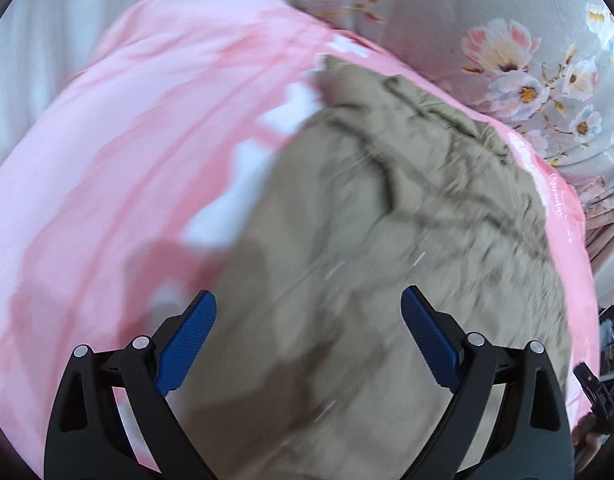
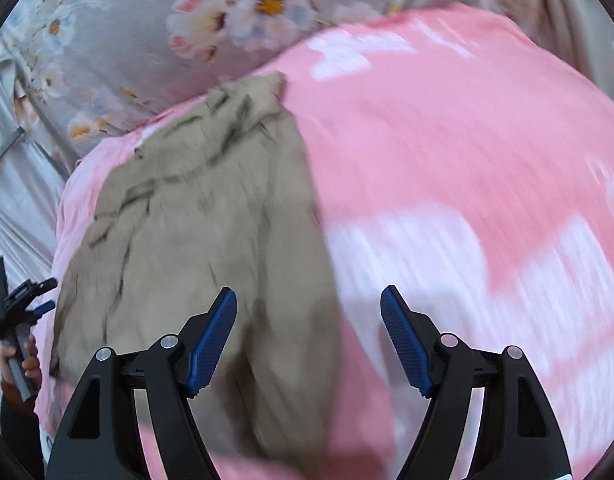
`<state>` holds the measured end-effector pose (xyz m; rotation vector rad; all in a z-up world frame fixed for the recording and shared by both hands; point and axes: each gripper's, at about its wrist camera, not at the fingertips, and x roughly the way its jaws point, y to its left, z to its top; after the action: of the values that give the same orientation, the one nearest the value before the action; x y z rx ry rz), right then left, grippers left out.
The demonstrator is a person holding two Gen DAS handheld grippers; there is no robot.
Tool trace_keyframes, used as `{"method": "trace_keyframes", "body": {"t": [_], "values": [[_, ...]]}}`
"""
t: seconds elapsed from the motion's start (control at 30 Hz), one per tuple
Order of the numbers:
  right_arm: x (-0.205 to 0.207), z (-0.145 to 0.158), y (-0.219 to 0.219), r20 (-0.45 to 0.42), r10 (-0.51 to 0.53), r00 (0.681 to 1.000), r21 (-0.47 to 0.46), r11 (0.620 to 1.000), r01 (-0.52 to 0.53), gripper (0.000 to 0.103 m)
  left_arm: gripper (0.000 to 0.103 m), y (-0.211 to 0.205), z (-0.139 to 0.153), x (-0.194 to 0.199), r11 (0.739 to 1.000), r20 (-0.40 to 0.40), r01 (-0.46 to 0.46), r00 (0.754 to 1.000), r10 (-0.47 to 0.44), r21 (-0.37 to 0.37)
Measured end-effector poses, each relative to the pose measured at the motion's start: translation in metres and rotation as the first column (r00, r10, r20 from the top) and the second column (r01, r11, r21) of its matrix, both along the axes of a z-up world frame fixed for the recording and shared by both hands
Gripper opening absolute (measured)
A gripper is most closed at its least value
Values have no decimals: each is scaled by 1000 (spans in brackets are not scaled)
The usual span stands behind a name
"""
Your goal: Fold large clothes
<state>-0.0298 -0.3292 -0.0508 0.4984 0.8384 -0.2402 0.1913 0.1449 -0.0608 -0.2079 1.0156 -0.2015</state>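
Down at the bottom of the left wrist view, the left gripper [image 1: 309,308] stands spread wide, blue pads apart, nothing between them, only cloth beneath. Same story in the right wrist view: the right gripper [image 2: 309,310] is released too, jaws apart and empty, poised over the right edge of the garment.

And there's the piece itself, the khaki garment [image 1: 367,240], lying as a long band from the bottom centre of the left view up toward the upper middle, on the pink bedspread [image 1: 127,160]. It looks doubled lengthwise, so I'd call one fold laid and let go. The far end, near the upper left of the right view [image 2: 227,120], is rumpled and creased. Likely left: smoothing, then folding end over end. Motion blur hides finer detail.

Beyond, the floral grey bedding [image 1: 507,52] fills the top.
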Motion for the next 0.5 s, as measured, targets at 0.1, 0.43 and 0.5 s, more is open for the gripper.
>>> {"method": "trace_keyframes", "body": {"t": [0.1, 0.43, 0.5], "values": [[-25, -10, 8, 25, -9, 1000, 83, 997, 6, 73, 91, 30, -15, -29, 998, -44, -53, 998, 53, -15], [-14, -26, 57, 23, 11, 1000, 90, 996, -14, 59, 57, 23, -31, -64, 990, -102, -43, 994, 29, -134], [-13, -21, 60, 23, 10, 1000, 87, 996, -12, 34, 30, 17, -25, -70, 991, -91, -15, 996, 2, -135]]}}
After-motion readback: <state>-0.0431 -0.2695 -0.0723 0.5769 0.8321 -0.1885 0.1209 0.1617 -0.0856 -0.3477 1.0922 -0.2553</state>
